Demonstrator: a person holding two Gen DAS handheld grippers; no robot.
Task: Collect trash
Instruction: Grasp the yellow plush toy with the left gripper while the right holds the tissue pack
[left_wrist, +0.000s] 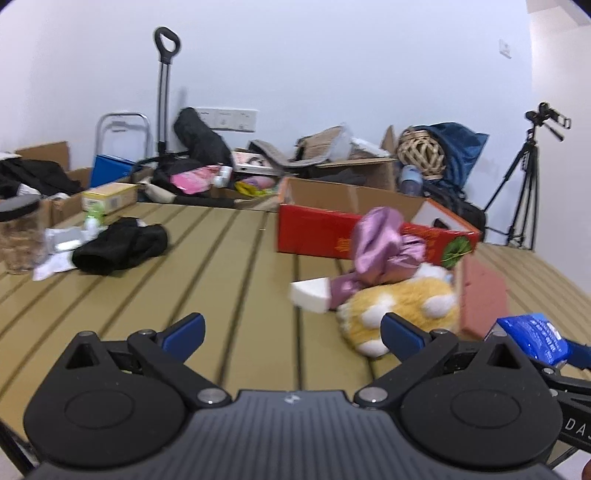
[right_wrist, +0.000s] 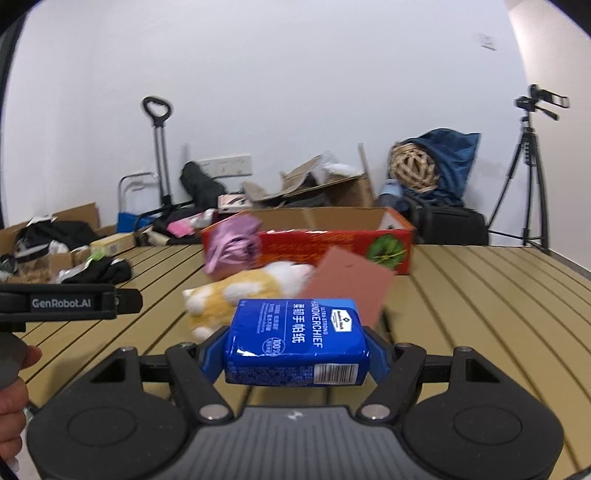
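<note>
My right gripper (right_wrist: 297, 345) is shut on a blue tissue pack (right_wrist: 295, 341) and holds it above the slatted table; the pack also shows at the right edge of the left wrist view (left_wrist: 535, 338). My left gripper (left_wrist: 291, 330) is open and empty, low over the table. Ahead lie a yellow and white plush toy (left_wrist: 399, 314), a crumpled purple cloth (left_wrist: 380, 247) and a white block (left_wrist: 310, 295), in front of an open red cardboard box (left_wrist: 317, 232) with a brown flap (left_wrist: 484, 295).
On the table's left are a black cloth (left_wrist: 118, 245), crumpled white wrappers (left_wrist: 62, 245) and a clear jar with a black lid (left_wrist: 20, 232). Behind the slatted table (left_wrist: 229, 266) are boxes, bags, a trolley handle (left_wrist: 164, 88) and a camera tripod (left_wrist: 524, 177).
</note>
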